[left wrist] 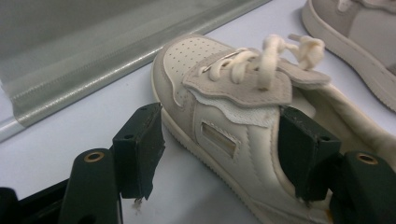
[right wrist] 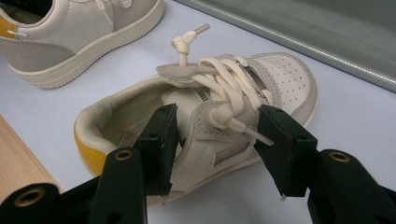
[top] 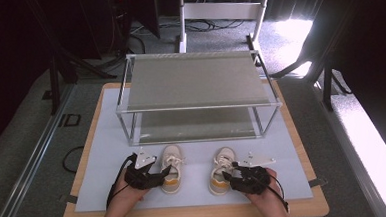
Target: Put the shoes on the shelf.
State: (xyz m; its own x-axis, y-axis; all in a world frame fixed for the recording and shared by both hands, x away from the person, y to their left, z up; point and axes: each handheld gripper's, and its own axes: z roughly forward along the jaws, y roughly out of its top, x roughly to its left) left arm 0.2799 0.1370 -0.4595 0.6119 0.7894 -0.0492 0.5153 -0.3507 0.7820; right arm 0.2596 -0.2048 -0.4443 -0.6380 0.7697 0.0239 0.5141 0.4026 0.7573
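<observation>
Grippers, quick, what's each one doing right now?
Left gripper: open, jaws astride the left shoe.
Right gripper: open, jaws astride the right shoe.

The two shoes [top: 171, 168] [top: 222, 170] were cream with grey-beige suede panels, perforated toes and yellow heels, on a pale lilac mat [top: 104, 163] beside a grey metal shelf [top: 194, 81].

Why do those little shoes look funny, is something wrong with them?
Nothing is broken or spilled. Both shoes stand upright, but the right shoe has a loose lace end sticking out sideways. Its inner side wall also bends inward where one of the right gripper jaws sits inside it.
</observation>
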